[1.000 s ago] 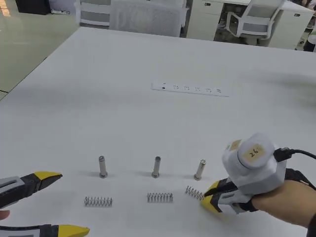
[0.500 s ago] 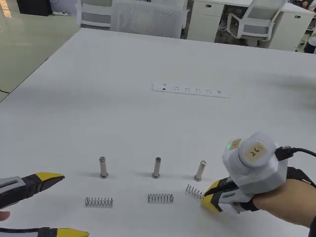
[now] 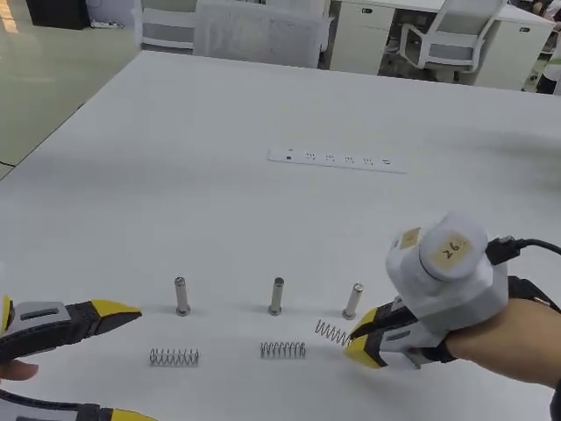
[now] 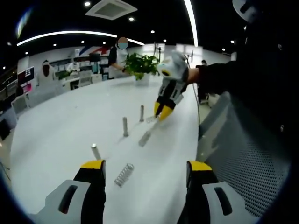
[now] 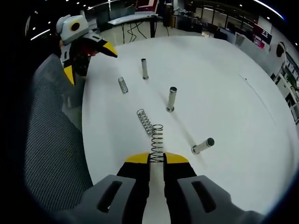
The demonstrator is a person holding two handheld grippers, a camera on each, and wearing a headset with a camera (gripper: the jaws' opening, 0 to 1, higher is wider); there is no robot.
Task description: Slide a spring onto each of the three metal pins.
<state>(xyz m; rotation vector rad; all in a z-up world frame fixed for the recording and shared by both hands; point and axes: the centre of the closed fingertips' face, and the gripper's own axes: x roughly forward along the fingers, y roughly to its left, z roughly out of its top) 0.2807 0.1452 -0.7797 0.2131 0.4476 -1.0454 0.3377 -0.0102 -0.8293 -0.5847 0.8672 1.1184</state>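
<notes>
Three metal pins stand in a row on the white table: left (image 3: 181,296), middle (image 3: 277,296), right (image 3: 353,301). My right gripper (image 3: 358,338) is shut on one end of a spring (image 3: 330,331), which sticks out toward the foot of the right pin. In the right gripper view that spring (image 5: 157,135) points ahead from the shut gripper (image 5: 157,158). Two more springs lie flat in front of the left pin (image 3: 173,357) and the middle pin (image 3: 283,350). My left gripper (image 4: 146,168) stands open, with the left spring (image 4: 124,174) lying just ahead between its jaws.
A white power strip (image 3: 336,159) lies farther back on the table. Office chairs (image 3: 443,39) and desks stand beyond the far edge. The table's near edge runs close under both grippers.
My right gripper has shifted a little left with the spring, bringing its free end nearer the right pin. The left gripper has come slightly forward toward the left spring.
</notes>
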